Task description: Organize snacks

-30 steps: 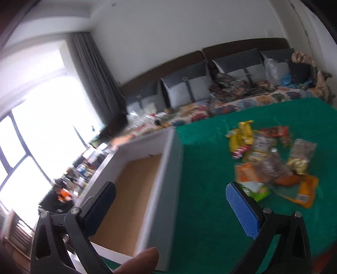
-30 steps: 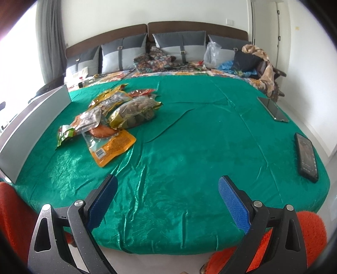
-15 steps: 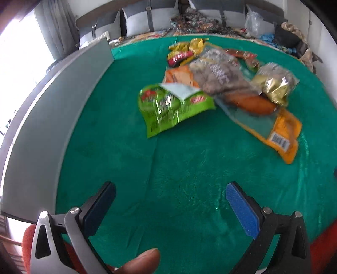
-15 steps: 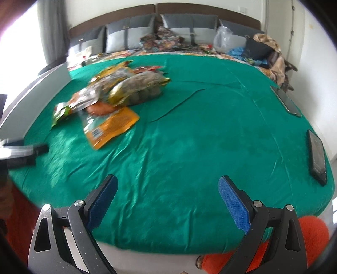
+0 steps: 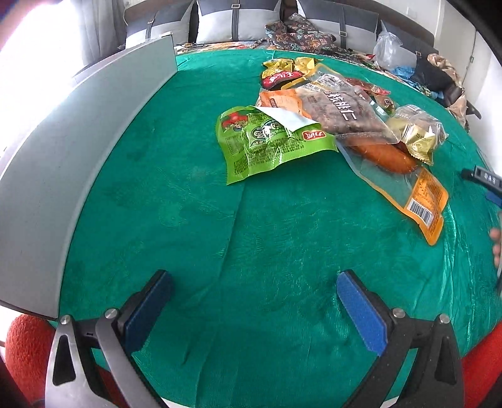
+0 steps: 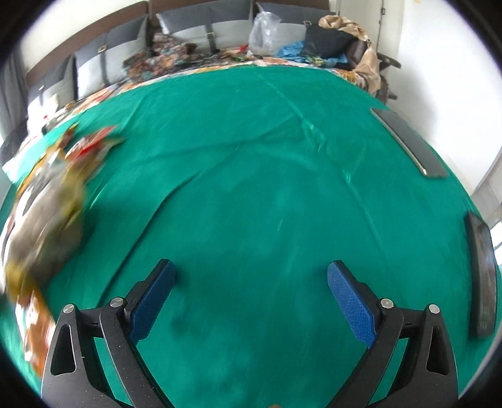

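Observation:
A pile of snack packets lies on the green cloth (image 5: 251, 235): a green packet (image 5: 266, 141) at the front, a brown nut bag (image 5: 342, 110), an orange sausage packet (image 5: 408, 185), a gold packet (image 5: 417, 131) and a red-yellow one (image 5: 282, 72) behind. My left gripper (image 5: 254, 304) is open and empty, short of the green packet. My right gripper (image 6: 251, 295) is open and empty over bare cloth; the pile (image 6: 40, 213) is blurred at its left. The right gripper's tip (image 5: 486, 185) shows at the left wrist view's right edge.
A grey-walled box (image 5: 78, 150) stands along the left of the cloth. Two dark phones (image 6: 411, 144) (image 6: 481, 276) lie near the right edge. Pillows and clutter (image 5: 298, 28) sit behind. Orange-red cushions (image 5: 25, 348) are under the near edge.
My left gripper has swung from the box to the snack pile and moved closer. My right gripper has moved forward and turned right, so the pile slid to its left edge.

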Available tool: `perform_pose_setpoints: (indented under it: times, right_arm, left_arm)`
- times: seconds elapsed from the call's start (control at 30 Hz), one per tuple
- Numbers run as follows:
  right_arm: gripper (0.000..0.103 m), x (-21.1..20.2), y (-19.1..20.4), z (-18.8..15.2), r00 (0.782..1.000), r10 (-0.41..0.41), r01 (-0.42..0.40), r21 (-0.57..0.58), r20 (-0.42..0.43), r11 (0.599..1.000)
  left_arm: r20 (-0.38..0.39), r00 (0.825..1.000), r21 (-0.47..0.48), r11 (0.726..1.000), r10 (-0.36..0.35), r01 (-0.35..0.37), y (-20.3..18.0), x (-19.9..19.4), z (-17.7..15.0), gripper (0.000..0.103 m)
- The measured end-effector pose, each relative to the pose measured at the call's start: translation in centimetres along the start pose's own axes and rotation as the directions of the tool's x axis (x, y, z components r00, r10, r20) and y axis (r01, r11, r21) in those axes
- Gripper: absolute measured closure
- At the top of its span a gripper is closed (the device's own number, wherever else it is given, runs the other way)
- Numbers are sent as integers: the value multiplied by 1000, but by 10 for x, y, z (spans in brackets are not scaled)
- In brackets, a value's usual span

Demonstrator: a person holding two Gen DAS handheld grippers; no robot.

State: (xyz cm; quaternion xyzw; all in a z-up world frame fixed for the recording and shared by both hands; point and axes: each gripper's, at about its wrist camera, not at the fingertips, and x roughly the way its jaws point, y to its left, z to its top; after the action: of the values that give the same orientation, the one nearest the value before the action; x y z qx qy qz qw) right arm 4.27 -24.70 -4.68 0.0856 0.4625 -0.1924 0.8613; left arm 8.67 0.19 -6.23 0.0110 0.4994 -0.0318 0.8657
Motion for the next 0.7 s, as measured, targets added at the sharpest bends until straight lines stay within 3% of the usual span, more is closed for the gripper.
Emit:
perform_pose_setpoints:
  times: [0.4, 0.7]
  right_arm:
    - [3, 4, -2, 7, 1000, -2, 2, 13, -4, 1000]
    - [3, 5, -3, 7, 1000, -2, 2, 13, -4, 1000]
  left_arm:
    - [64, 998, 6, 1000, 0, 0, 0, -1, -4, 0]
    - [52, 999, 4, 1000, 1, -1, 1, 0, 0, 0]
